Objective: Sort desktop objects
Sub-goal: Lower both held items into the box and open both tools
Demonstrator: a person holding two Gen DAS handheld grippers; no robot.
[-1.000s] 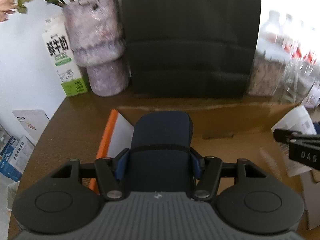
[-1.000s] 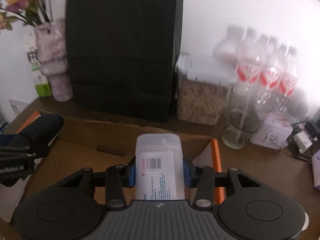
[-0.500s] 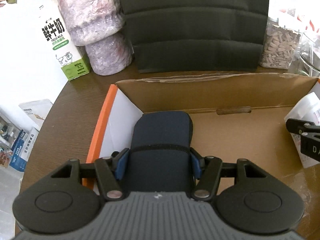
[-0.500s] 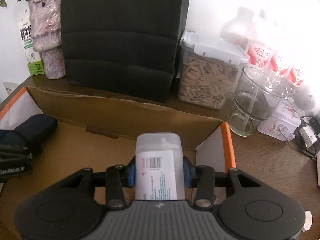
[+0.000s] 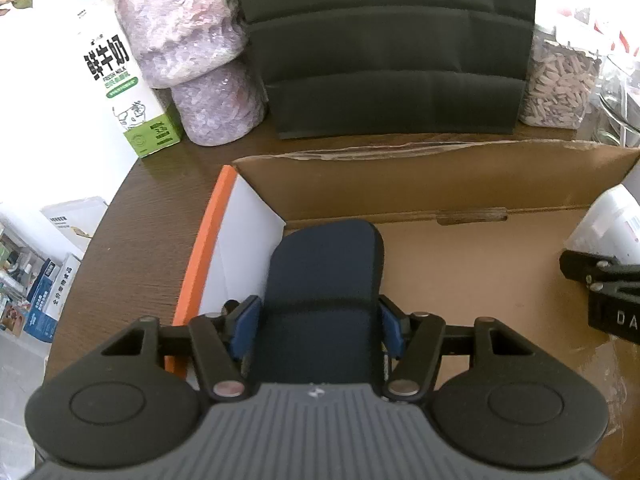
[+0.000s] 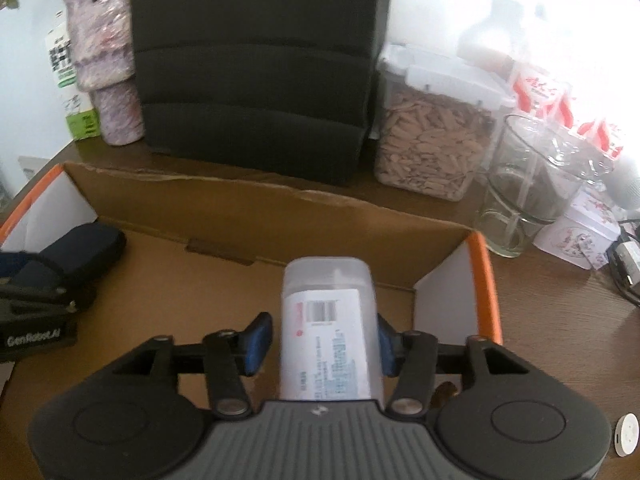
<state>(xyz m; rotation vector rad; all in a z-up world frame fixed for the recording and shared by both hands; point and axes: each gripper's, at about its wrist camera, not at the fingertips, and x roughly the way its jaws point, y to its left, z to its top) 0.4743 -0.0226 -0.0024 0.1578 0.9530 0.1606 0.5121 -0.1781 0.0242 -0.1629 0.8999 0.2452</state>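
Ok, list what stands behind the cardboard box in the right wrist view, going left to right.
Milk carton → purple wrapped vase → black bag → clear container of seeds → glass cup → small floral box.

We read "鲜牛奶" and "FRESH MILK" on the white and green milk carton (image 5: 128, 92), above a small cow drawing. The left gripper (image 6: 34, 338), seen from the right wrist, carries "GenRobot.AI" in pale letters. The right gripper (image 5: 618, 318), seen from the left wrist, shows the letters "DA" before the edge cuts them off. The white bottle (image 6: 328, 332) bears a label with a barcode and blue print too blurred for us to read. The boxes (image 5: 52, 292) beside the counter carry print too small to make out.
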